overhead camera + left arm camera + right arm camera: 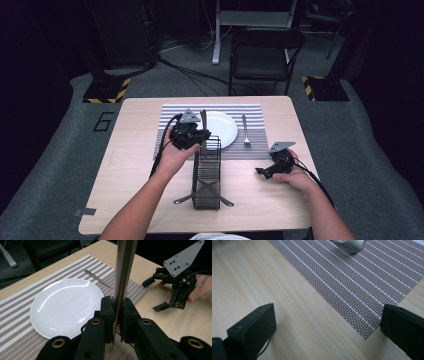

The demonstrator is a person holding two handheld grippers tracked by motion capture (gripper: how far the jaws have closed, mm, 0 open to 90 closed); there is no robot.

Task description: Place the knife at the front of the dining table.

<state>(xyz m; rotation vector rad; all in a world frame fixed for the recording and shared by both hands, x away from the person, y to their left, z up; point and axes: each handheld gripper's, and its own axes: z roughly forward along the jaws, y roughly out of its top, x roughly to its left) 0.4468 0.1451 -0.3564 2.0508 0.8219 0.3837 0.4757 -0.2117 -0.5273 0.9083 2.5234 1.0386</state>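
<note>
Utensil (pixel 123 272) cut off at top edge, its type unclear; fork (pixel 349 245) cropped to its tines.

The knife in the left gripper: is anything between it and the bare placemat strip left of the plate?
Nothing visible. The left gripper holds the knife upright beside the plate; the placemat there looks bare. The caddy sits nearer the person.

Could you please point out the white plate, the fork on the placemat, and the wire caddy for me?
white plate (pixel 62 305): left gripper view, bare centre of the dish.
fork (pixel 245 131): high view, middle of its handle, right of the plate.
wire caddy (pixel 206 172): high view, mesh wall near its middle.
</note>
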